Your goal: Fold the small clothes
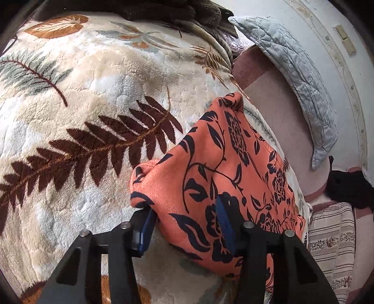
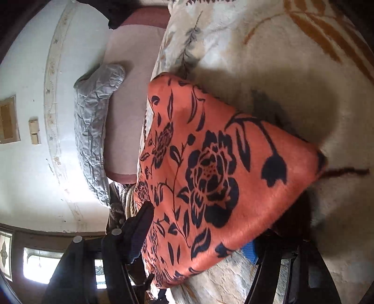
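An orange garment with a dark floral print (image 1: 219,168) lies in a folded bundle on a cream blanket with brown fern leaves (image 1: 93,105). My left gripper (image 1: 184,224) is open, its blue-padded fingers (image 1: 224,224) straddling the garment's near edge. In the right wrist view the same garment (image 2: 210,168) fills the middle. My right gripper (image 2: 196,243) is open around its near edge, one dark finger (image 2: 140,231) on the left and a blue pad showing under the cloth on the right.
A grey quilted cover (image 1: 299,77) and a pink mattress (image 1: 275,112) lie beyond the blanket, by a white wall (image 2: 28,175). A striped pillow (image 1: 332,245) and a dark cloth (image 1: 348,187) sit at the right. Dark clothes (image 1: 177,11) are piled at the far edge.
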Motion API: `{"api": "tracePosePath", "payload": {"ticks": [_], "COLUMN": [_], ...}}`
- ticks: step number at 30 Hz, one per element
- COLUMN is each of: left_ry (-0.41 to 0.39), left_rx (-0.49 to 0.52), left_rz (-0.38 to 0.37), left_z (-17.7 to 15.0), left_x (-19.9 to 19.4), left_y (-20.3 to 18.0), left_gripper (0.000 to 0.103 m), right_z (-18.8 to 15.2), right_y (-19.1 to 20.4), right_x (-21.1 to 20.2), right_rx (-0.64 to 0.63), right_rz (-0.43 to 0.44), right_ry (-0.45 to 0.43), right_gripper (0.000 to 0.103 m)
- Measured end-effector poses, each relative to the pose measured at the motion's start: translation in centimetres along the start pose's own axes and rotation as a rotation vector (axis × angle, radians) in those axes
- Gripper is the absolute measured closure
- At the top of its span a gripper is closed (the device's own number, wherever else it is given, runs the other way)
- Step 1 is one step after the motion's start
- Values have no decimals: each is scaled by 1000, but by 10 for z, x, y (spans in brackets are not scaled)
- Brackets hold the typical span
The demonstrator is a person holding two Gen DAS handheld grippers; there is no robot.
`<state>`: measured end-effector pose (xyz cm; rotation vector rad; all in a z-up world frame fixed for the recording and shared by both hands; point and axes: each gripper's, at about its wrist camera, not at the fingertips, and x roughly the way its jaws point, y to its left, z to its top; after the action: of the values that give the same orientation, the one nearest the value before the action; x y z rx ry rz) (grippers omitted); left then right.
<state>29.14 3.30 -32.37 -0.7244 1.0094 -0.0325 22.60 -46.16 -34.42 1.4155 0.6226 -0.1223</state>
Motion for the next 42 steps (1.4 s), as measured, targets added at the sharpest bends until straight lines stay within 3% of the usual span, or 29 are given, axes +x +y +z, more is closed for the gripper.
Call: {"api": "tracePosePath", "payload": {"ticks": [2,3,4,6,8,9,10,11,14,18,22,25,27,30,32,35,37,39,41,42], "left_ry": [-13,-17,-17,-9,-14,-18,-25,-35,-55,-92,-86,-27,49,92,54,-131,-217,-243,-215,-196], "left_rx": [6,10,12,9,22,46,68,81,84,152,200,259,275,195,194,273,338,424,520,559], "left_rz": [-6,-16,-21,-16,-37,-28,-23,-17,-56,-53,-17,50,122,76,81,176,186,167,164,181], "left_z": [0,1,1,2,0,-1,-1,0,3,-7,-35,-59,-67,-59,-55,-55,-53,-52,-53,-56], "left_x": [2,3,4,7,9,7,7,6,-3,-40,-77,-82,-75,-88,-111,-152,-165,-163,-144,-131], "left_y": [-3,-4,-5,-2,-4,-6,-9,-8,-7,-17,-9,7,21,44,50,42,25,-1,-27,-36], "left_gripper": [59,59,59,54,45,46,53,79,82,83,83,80,69,65,65,65,65,58,45,43], "right_z": [2,1,2,0,-2,-4,-6,-9,-21,-47,-63,-69,-64,-48,-40,-34,-33,-31,-30,-29], "right_y": [9,14,16,21,26,31,36,42,60,83,77,51,24,-6,-11,-2,11,22,31,34], "right_x": [10,15,20,30,33,33,31,28,16,-7,-39,-52,-48,-67,-94,-142,-164,-172,-158,-147], "right_rx": [-35,-53,-65,-96,-130,-153,-187,-225,-338,-506,-534,-521,-427,-242,-189,-245,-307,-357,-381,-384], "right_rz": [22,30,23,-28,-62,-81,-102,-117,-131,-152,-157,-225,-281,-226,-196,-215,-238,-226,-205,-206], "right_ry": [-12,-9,0,0,-20,-29,-42,-57,-113,-186,-157,-87,24,107,96,9,-89,-160,-143,-121], "right_gripper": [34,44,63,81,84,85,86,86,87,88,88,87,83,71,67,66,64,64,64,64]}}
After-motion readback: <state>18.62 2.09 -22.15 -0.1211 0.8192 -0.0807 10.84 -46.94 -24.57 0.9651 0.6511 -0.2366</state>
